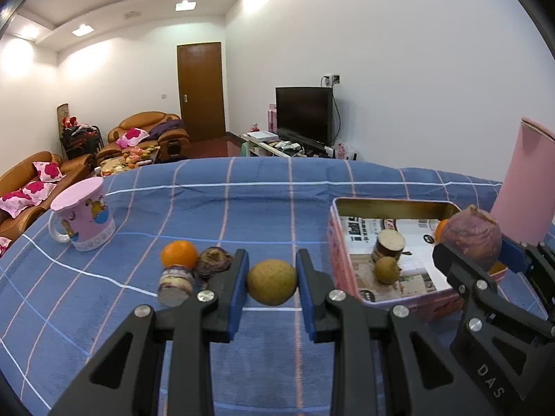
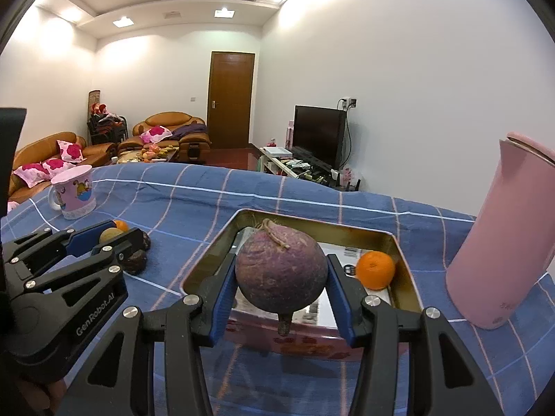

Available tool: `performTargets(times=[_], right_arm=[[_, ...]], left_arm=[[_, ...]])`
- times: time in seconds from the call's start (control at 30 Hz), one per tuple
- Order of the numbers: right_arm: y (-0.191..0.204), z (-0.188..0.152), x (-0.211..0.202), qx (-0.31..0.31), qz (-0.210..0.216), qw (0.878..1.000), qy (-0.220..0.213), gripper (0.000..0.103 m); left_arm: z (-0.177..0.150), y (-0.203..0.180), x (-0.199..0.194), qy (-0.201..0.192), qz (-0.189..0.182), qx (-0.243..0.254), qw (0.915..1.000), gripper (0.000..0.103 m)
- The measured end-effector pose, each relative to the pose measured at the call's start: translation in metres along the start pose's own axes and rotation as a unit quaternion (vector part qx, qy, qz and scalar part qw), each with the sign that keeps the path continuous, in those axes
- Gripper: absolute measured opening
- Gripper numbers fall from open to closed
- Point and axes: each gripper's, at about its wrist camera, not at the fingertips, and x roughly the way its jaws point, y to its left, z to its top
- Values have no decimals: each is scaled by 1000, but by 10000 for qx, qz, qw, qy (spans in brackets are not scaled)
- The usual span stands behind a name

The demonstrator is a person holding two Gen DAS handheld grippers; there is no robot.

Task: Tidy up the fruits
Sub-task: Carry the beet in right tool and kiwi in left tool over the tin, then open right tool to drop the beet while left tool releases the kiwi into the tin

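Note:
My left gripper is shut on a round yellow-green fruit just above the blue checked cloth. My right gripper is shut on a large purple round root and holds it over the near edge of the pink tin box. The purple root also shows in the left wrist view. In the box lie an orange, a small brown fruit and a cut purple piece. On the cloth left of my left gripper lie an orange, a dark purple fruit and a cut purple piece.
A pink cartoon mug stands at the cloth's far left. A tall pink flask stands right of the box. The table's far edge runs behind them, with sofas, a door and a TV beyond.

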Motion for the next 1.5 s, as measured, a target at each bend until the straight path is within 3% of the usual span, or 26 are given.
performTargets(times=[1.0, 1.5], right_arm=[[-81, -2, 7, 449, -615, 9971, 61, 51], [-115, 1, 14, 946, -843, 9919, 121, 51]], left_arm=[[14, -95, 14, -59, -530, 422, 9977, 29], [26, -114, 35, 2, -809, 254, 9964, 29]])
